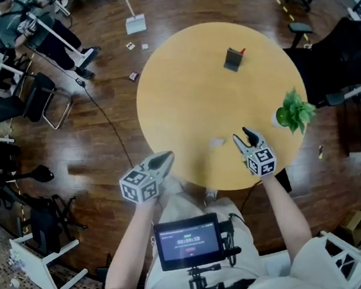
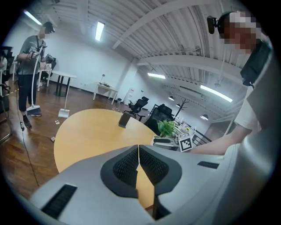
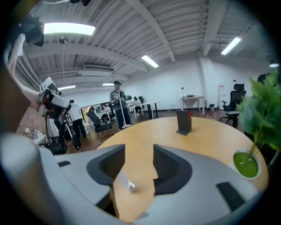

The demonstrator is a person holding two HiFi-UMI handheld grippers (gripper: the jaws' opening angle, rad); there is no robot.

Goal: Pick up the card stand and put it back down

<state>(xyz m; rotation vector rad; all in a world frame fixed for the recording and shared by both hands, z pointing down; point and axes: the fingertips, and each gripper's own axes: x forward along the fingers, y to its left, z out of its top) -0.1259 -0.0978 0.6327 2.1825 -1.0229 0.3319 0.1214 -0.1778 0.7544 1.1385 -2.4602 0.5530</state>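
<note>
A small clear card stand [image 1: 216, 142] rests on the round yellow table [image 1: 180, 89] near its front edge. My right gripper [image 1: 244, 137] hovers just right of it, jaws open and holding nothing. In the right gripper view the card stand [image 3: 127, 185] sits on the tabletop low between the open jaws [image 3: 139, 165], close to the left pad and apart from both. My left gripper [image 1: 163, 160] hangs at the table's front left edge. Its jaws [image 2: 138, 161] are shut with nothing in them.
A dark upright holder [image 1: 233, 59] with a red tip stands at the table's far side. A small potted plant [image 1: 293, 112] sits at the right rim. Office chairs [image 1: 328, 72] crowd the right. A person with a broom [image 1: 38, 34] stands far left on the wooden floor.
</note>
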